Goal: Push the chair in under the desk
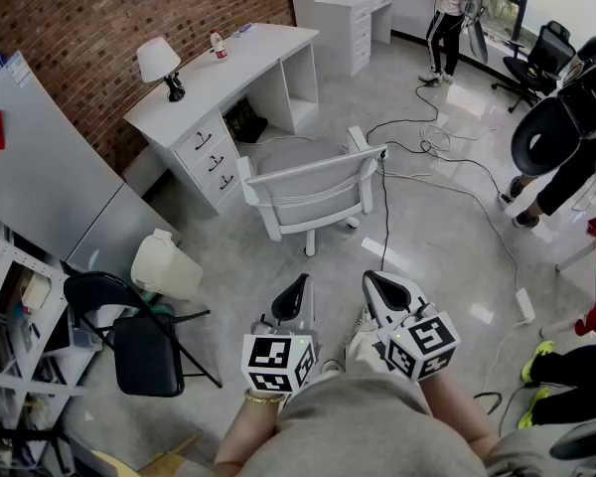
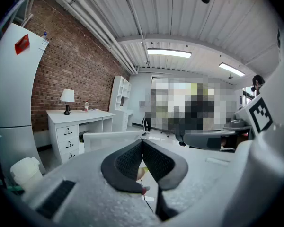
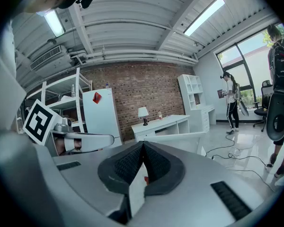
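Note:
A white chair (image 1: 310,189) stands on the grey floor, pulled out from the white desk (image 1: 226,68), with its backrest turned toward me. Its back also shows in the left gripper view as the chair (image 2: 111,137) and in the right gripper view as the chair (image 3: 184,140). My left gripper (image 1: 296,288) and right gripper (image 1: 373,284) hover side by side, well short of the chair, touching nothing. Both are shut with nothing between the jaws. The left gripper's tips (image 2: 142,142) and the right gripper's tips (image 3: 143,144) meet in their own views.
A table lamp (image 1: 161,66) and a bottle (image 1: 218,45) stand on the desk. A black folding chair (image 1: 137,334) and a cream bin (image 1: 166,264) are at the left, beside a white cabinet (image 1: 42,162). Cables (image 1: 447,172) run across the floor. A person (image 1: 449,18) stands at the back.

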`<state>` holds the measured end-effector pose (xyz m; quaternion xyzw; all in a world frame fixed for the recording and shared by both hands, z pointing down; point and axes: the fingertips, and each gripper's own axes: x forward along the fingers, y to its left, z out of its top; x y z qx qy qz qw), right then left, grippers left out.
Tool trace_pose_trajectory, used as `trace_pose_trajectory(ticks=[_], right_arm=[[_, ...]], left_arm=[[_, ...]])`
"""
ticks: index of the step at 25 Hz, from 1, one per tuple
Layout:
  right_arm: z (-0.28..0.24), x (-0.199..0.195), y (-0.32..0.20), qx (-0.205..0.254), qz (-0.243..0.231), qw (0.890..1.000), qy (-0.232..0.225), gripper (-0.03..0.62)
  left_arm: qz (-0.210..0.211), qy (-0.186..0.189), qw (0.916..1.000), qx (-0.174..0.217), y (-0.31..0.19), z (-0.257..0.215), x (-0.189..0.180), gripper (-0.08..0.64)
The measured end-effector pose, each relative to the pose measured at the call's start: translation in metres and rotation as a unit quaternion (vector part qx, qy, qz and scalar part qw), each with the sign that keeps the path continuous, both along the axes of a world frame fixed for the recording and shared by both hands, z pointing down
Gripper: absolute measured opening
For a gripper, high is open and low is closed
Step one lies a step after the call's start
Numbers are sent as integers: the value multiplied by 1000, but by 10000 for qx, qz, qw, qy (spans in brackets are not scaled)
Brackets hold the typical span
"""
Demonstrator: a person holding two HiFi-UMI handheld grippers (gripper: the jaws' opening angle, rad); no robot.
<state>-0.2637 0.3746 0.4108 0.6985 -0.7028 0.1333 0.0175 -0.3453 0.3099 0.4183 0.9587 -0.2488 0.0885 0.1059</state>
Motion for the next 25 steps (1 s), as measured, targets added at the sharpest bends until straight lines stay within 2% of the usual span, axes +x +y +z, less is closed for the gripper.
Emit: trace_pose_trajectory(ticks=[11,17,25], right_arm=[[-4,-1,-9,0,-95,9999,47,8],[-10,9,-17,148,-133,9996,-181,8],[-12,27,-38,137,-237,9996,-77,8]], left_arm=[[27,-23,10000,23,-9,-1,4,11],[13,-17,10000,31,-15,-1,13,9],[-87,15,10000,45,-35,-2,29,11]])
